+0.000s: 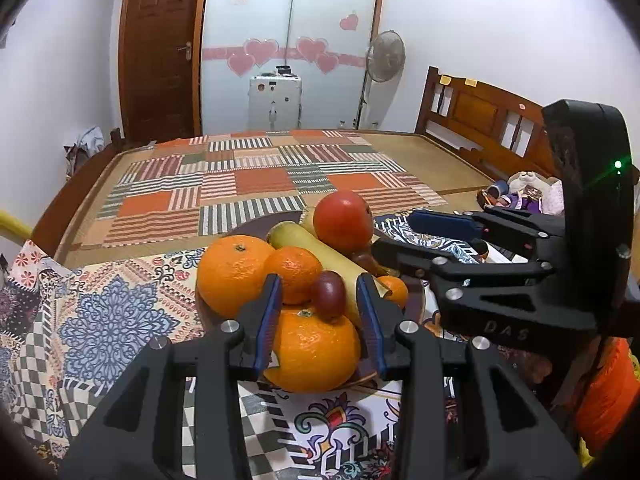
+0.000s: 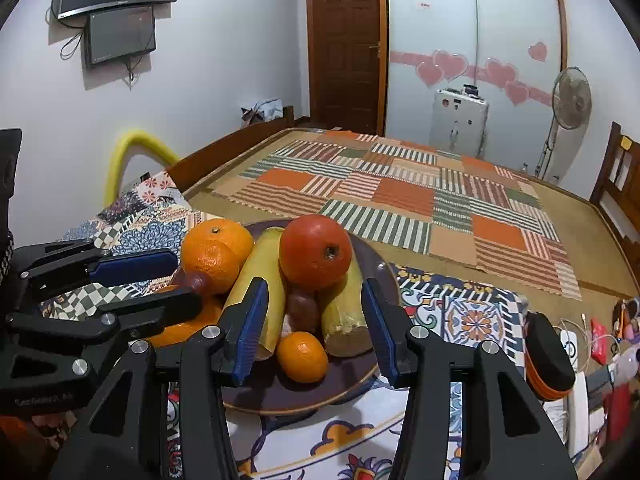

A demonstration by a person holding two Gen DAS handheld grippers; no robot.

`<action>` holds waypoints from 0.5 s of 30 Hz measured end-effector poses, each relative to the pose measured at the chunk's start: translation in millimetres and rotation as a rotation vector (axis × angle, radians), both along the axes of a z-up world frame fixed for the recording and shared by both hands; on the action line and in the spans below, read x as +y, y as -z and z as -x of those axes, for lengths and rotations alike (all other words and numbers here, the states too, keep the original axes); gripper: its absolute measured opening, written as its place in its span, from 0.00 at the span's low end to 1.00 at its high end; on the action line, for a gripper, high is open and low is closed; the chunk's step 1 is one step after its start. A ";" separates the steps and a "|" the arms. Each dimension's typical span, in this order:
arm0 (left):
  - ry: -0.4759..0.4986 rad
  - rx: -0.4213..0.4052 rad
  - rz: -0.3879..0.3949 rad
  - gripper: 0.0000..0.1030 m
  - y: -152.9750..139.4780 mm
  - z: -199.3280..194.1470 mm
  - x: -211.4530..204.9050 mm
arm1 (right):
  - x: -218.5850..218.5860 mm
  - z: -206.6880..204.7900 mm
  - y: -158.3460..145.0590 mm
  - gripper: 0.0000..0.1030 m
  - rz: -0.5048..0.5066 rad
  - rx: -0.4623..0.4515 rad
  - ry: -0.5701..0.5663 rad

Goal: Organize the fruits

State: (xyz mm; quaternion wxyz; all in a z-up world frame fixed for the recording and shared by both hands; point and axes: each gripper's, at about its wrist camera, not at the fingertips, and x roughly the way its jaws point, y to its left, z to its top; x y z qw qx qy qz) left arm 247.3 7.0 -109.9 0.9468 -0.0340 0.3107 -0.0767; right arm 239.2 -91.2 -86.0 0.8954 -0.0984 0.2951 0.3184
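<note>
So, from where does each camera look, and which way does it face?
Left wrist: sits on the left gripper, faces forward over the plate of fruit toward the bed and door; its own fingers frame an orange, and the right gripper shows at right.
Right wrist: sits on the right gripper, faces the plate from the other side; its fingers frame the bananas, and the left gripper shows at left.
Shared: the plate, the red fruit, bed, door, fan.
</note>
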 end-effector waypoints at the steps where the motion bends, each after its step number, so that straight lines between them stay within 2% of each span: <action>1: -0.001 -0.004 0.001 0.37 -2.5 2.7 0.6 | -1.3 0.4 -1.5 0.44 -0.003 -0.003 0.002; 7: -0.032 -0.067 0.009 0.37 -33.1 33.0 6.0 | -20.2 25.2 -30.6 0.44 -0.046 -0.062 0.036; 15: -0.090 -0.239 -0.014 0.37 -96.1 109.9 -4.5 | -47.4 94.7 -88.2 0.44 -0.148 -0.193 0.064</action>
